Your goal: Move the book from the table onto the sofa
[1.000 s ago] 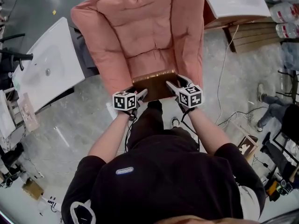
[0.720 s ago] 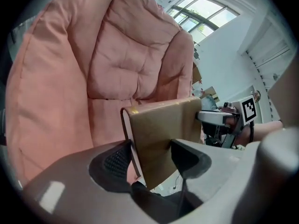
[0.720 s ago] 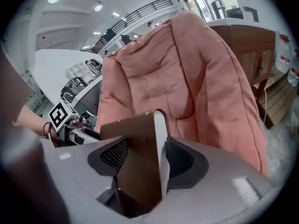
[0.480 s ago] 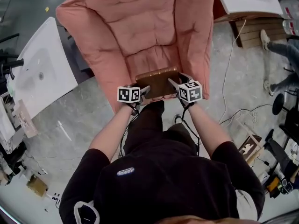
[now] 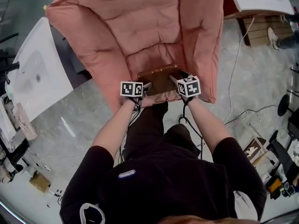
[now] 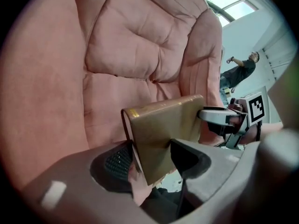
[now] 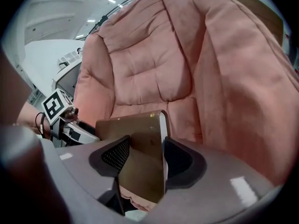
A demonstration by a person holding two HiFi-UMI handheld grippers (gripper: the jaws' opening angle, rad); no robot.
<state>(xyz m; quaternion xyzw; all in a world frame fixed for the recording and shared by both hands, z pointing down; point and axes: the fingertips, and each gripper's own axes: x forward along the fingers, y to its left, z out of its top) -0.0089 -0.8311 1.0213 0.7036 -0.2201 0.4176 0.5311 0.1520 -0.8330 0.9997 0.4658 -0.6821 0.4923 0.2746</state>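
Two hand-held tools, the left gripper [image 5: 145,87] and the right gripper [image 5: 174,81], are set on opposite ends of the thin brown hardcover book [image 5: 161,75]. The left fingers [image 6: 187,157] are pinched on its cover. The right fingers [image 7: 114,155] are pinched likewise and have just been tightening.

The book is held low over the front of the seat of the padded pink fabric sofa [image 5: 140,27]; contact cannot be confirmed. Placement is judged to be in hand.

Next: the book is to be rested flat on the soft quilted seat, and both grips are to be eased together.

Noted around: grey polished floor [image 5: 79,120], white worktop [image 5: 32,73] at left, loose cables [image 5: 238,113].
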